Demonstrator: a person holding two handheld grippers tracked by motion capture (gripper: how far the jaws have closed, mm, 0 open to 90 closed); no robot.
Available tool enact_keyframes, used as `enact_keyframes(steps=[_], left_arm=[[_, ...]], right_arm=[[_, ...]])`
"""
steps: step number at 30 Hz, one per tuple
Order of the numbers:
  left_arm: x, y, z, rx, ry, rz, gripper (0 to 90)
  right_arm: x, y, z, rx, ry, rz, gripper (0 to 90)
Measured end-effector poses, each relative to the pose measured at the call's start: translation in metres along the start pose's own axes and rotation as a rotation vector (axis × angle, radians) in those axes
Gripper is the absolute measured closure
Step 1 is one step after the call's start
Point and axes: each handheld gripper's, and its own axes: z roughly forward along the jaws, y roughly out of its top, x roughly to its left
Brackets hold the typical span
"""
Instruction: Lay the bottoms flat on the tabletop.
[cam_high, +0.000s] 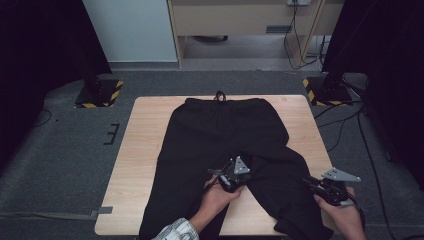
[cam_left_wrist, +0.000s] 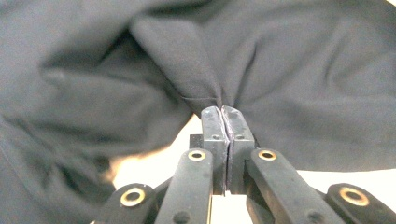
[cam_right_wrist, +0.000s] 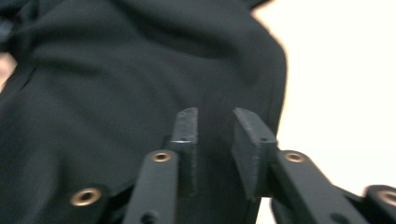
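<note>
Black trousers lie flat on the tabletop (waistband at the far edge). My left tongs pinch the crotch fabric; my right tongs stand apart over one leg.

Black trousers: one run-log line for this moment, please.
trousers flat on table | left gripper shut on trousers at crotch | right gripper open over trouser leg

Lab, black curtains, hazard-striped stand bases
</note>
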Motion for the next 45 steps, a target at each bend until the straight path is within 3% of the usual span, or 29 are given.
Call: enact_keyframes(steps=[4, 9, 12, 14, 18, 21, 25, 27, 31, 33, 35, 39, 42, 44, 45], left_arm=[[-0.003, -0.008, -0.007, 0.003, -0.014, 0.0, 88.3], [-0.008, -0.012, -0.012, -0.003, -0.03, 0.008, 88.3], [-0.009, -0.013, -0.015, -0.007, -0.032, 0.007, 88.2], [-0.01, -0.014, -0.016, -0.012, -0.032, 0.002, 88.2], [-0.009, -0.015, -0.015, -0.016, -0.034, -0.006, 88.0], [-0.01, -0.017, -0.013, -0.008, -0.032, -0.004, 87.7], [-0.012, -0.02, -0.009, 0.003, -0.029, 0.003, 87.1], [-0.014, -0.019, -0.008, 0.005, -0.036, 0.003, 87.1], [-0.017, -0.018, -0.01, 0.0, -0.044, 0.006, 87.3], [-0.018, -0.019, -0.013, 0.001, -0.041, 0.013, 87.4], [-0.019, -0.019, -0.015, -0.006, -0.044, 0.005, 87.3], [-0.016, -0.02, -0.012, -0.002, -0.042, 0.002, 87.3], [-0.014, -0.022, -0.01, 0.003, -0.035, -0.002, 87.3], [-0.014, -0.022, -0.009, 0.003, -0.035, 0.001, 87.2], [-0.014, -0.022, -0.009, 0.0, -0.035, -0.001, 87.2]], right_arm=[[-0.001, 0.011, 0.014, 0.0, -0.038, 0.001, 58.4], [-0.012, 0.016, 0.037, 0.032, -0.072, 0.027, 54.6], [-0.021, 0.018, 0.05, 0.023, -0.069, 0.062, 55.1], [-0.023, 0.022, 0.054, 0.018, -0.056, 0.078, 63.1], [-0.012, 0.024, 0.056, 0.038, 0.0, -0.019, 88.2], [-0.007, 0.024, 0.054, 0.057, -0.001, -0.045, 89.2], [0.013, 0.018, 0.025, 0.088, -0.028, -0.129, 89.1], [0.021, 0.014, 0.017, 0.083, -0.005, -0.135, 88.9], [0.032, 0.008, 0.012, 0.128, 0.012, -0.154, 84.7], [0.031, 0.007, 0.016, 0.136, 0.008, -0.14, 77.4], [0.026, 0.009, 0.017, 0.12, -0.01, -0.114, 63.3], [0.015, 0.018, 0.021, 0.033, -0.035, -0.032, 47.9], [0.008, 0.023, 0.037, 0.035, -0.048, -0.008, 45.9], [0.007, 0.024, 0.044, 0.032, -0.035, -0.015, 53.1], [0.008, 0.025, 0.045, 0.023, -0.025, -0.022, 64.9]])
